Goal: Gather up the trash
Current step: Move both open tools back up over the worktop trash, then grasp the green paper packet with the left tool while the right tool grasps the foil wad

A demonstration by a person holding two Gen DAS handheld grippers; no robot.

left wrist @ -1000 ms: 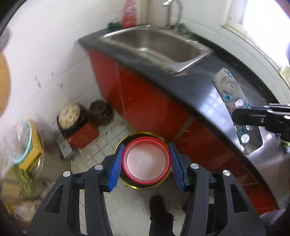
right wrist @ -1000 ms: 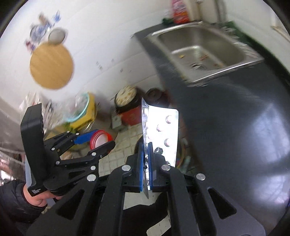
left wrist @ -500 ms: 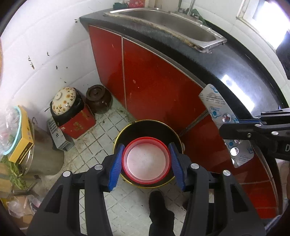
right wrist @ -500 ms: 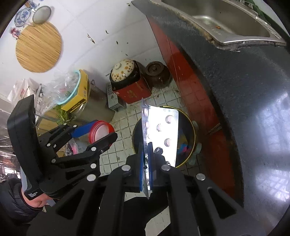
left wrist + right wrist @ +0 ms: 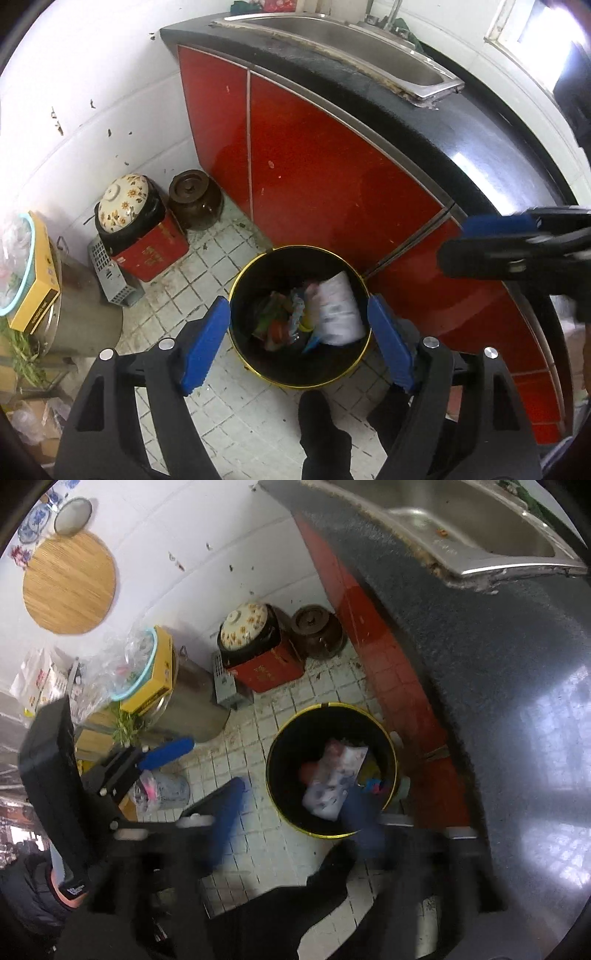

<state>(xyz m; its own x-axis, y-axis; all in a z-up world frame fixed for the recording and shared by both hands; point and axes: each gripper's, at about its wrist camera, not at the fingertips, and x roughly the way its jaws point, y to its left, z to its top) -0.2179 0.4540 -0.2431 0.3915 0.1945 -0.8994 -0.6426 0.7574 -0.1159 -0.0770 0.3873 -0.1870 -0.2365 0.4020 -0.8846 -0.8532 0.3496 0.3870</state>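
From your left wrist, your left gripper [image 5: 298, 343] is wide and holds nothing above the trash bin [image 5: 255, 369], where trash [image 5: 314, 314] lies. From your right wrist, your right gripper [image 5: 291, 812] is blurry, wide apart, and hides the bin's near rim.
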